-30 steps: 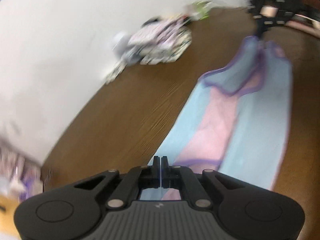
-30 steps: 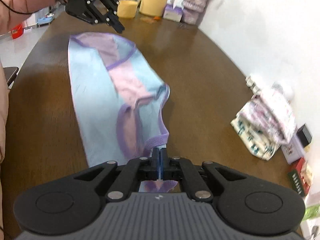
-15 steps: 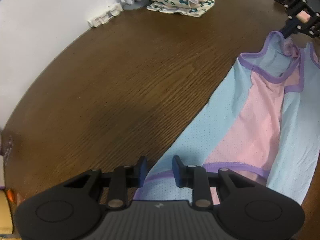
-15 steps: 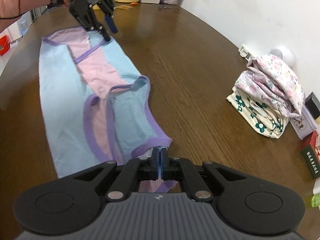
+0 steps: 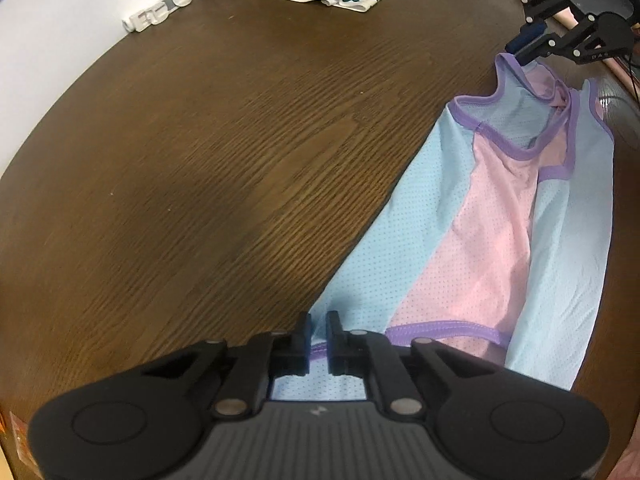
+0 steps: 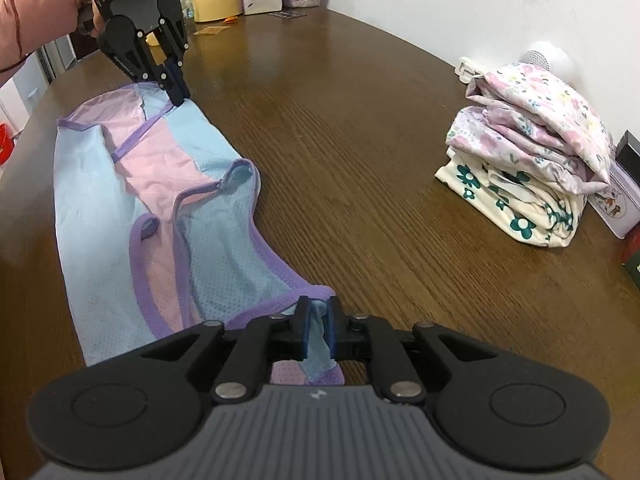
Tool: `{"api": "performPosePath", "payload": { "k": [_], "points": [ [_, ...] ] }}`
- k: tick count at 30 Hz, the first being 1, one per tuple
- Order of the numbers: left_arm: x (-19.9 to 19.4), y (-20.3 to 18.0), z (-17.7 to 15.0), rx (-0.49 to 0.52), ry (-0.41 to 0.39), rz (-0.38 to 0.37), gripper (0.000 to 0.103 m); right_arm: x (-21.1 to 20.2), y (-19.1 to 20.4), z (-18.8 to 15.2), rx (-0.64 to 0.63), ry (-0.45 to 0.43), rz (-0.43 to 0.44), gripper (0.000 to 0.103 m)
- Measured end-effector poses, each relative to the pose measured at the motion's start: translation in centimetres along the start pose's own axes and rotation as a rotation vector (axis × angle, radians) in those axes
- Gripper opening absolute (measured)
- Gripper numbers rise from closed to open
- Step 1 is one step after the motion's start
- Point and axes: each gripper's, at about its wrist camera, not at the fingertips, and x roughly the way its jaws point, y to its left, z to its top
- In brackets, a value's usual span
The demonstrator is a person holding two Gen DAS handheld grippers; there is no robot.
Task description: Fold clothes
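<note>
The left gripper (image 5: 318, 334) is closing and the right gripper (image 6: 318, 330) opening — the blue-pink mesh vest with purple trim (image 5: 472, 248) lies between both pairs; the lettering is unreadable.

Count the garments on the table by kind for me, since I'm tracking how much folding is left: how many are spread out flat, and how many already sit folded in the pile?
Spread flat: 1, the blue, pink and purple top
Folded in the pile by the wall: 2 visible, a floral garment over a cream garment with green flowers
Total: 3
</note>
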Motion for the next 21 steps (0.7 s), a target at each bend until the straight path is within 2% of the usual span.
{"api": "performPosePath", "payload": {
  "k": [3,4,5,7,11,14,15,16,19,21],
  "points": [
    [0.3,1.0,-0.2,-0.03,-0.013,0.001,0.032,-0.6,-0.6,-0.1,0.029,-0.018,0.008,0.025],
    [0.6,1.4,-0.2,-0.045,-0.017,-0.01,0.039,-0.7,-0.7,-0.1,0.037,-0.022,0.012,0.027],
    [0.9,1.7,-0.2,-0.06,-0.021,-0.022,0.041,-0.8,-0.9,0.0,0.043,-0.022,0.018,0.027],
    [1.0,1.7,-0.2,-0.044,-0.027,-0.03,0.05,-0.6,-1.0,0.1,0.05,-0.015,0.026,0.027],
    [0.8,1.6,0.0,-0.018,-0.022,-0.037,0.054,0.2,-0.9,0.1,0.047,0.011,0.036,0.027],
    [0.7,1.7,-0.1,-0.028,-0.032,-0.034,0.046,0.7,-0.7,0.2,0.042,0.026,0.039,0.027],
    [0.7,1.8,-0.1,-0.032,-0.036,-0.032,0.025,0.8,-0.6,0.2,0.038,0.032,0.04,0.027],
    [0.6,1.6,-0.2,-0.033,-0.044,-0.027,0.0,1.0,-0.6,0.3,0.035,0.037,0.04,0.027],
    [0.3,0.8,-0.8,-0.034,-0.074,-0.008,0.0,1.2,-0.4,0.1,0.03,0.05,0.038,0.027],
    [0.1,0.0,-1.3,-0.025,-0.097,0.035,0.0,1.2,-0.4,0.0,0.033,0.047,0.038,0.024]
  ]
}}
